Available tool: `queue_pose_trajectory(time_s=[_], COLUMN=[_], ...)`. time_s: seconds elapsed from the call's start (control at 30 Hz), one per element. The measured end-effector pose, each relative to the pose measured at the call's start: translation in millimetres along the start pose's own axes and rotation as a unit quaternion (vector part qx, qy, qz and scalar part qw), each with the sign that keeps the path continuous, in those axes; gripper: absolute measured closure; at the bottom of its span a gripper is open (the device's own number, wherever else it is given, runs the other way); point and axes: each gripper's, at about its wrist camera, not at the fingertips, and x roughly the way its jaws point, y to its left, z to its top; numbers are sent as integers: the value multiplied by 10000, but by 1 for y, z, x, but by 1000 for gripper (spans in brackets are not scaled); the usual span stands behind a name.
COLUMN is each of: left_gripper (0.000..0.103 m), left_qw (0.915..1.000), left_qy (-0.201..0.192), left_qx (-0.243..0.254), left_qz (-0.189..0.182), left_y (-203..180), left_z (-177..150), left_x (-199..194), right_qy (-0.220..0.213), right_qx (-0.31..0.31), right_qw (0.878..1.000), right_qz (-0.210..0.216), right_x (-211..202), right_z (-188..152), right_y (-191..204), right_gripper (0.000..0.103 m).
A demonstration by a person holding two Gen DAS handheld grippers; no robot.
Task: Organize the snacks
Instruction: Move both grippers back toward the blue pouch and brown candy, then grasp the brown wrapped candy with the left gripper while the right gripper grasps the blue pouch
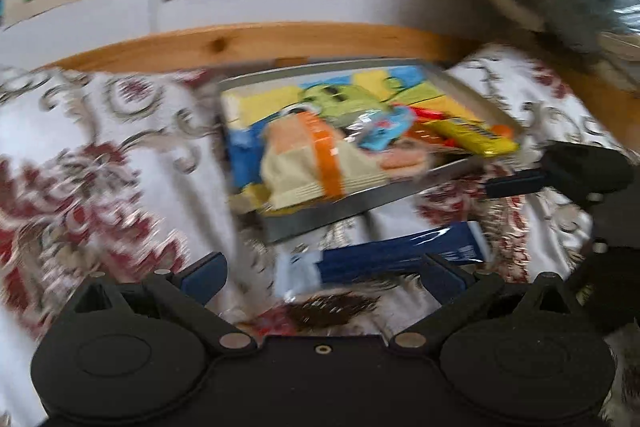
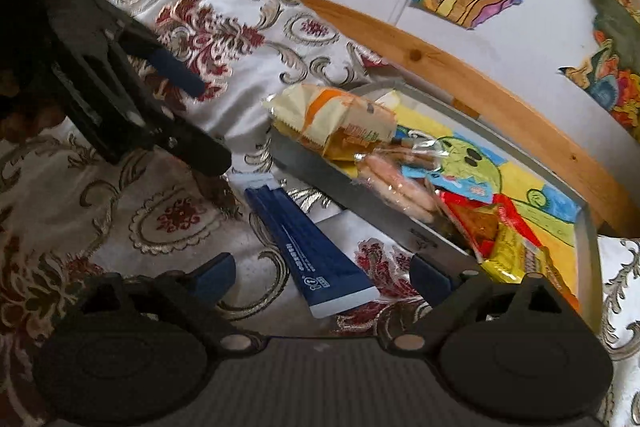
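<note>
Glossy blue flat packet (image 2: 310, 251) lies on brocade cloth (image 2: 168, 219) beside metal tray (image 2: 360, 187); both grippers' fingers spread apart, empty.

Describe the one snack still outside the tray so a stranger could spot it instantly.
Start at the metal tray of snacks on the patterned bedspread. Just outside its near wall lies a long flat packet. It is dark blue with white ends, alone on the cloth.

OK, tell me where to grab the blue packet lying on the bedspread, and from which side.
Grip the blue packet across its narrow width near mid-length, coming from above. It lies flat and long on the bedspread beside the tray, so its long edges are likely the easiest to pinch. The right gripper is open and already straddles its white-banded end.
</note>
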Motion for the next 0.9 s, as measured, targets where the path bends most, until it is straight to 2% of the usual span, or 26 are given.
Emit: queue_pose_trajectory(time_s=[0.03, 0.1, 0.23, 0.33, 0.53, 0.6, 0.7, 0.73, 0.9], left_gripper=[1, 1, 1, 1, 1, 1, 1, 1, 3], left_qw=[9999, 9987, 9923, 9897, 9879, 9856, 9813, 9802, 9743], left_qy=[1, 247, 621, 799, 993, 1081, 1310, 1381, 1848], left_qx=[108, 345, 875, 980, 907, 1011, 1130, 1114, 816], left_qz=[-104, -281, -620, -664, -772, -814, -848, -877, -995], left_y=[0, 1, 3, 9, 22, 23, 20, 19, 15], left_z=[0, 1, -3, -6, -3, -4, -4, -4, -9], left_x=[3, 13, 32, 42, 51, 52, 54, 53, 50], right_qy=[20, 35, -21, 41, 87, 101, 129, 144, 335], right_qx=[-39, -92, 105, 262, 575, 709, 800, 804, 927], right_qw=[10000, 10000, 9999, 9994, 9975, 9964, 9955, 9955, 9940], right_qz=[19, -1, 120, 233, 394, 458, 489, 473, 465], right_x=[4, 10, 20, 28, 40, 40, 40, 40, 38], right_z=[0, 0, 0, -4, -5, -5, -3, -3, -1], right_y=[0, 0, -6, -12, -19, -21, -22, -23, -22], right_gripper=[8, 8, 10, 15, 17, 20, 34, 39, 48])
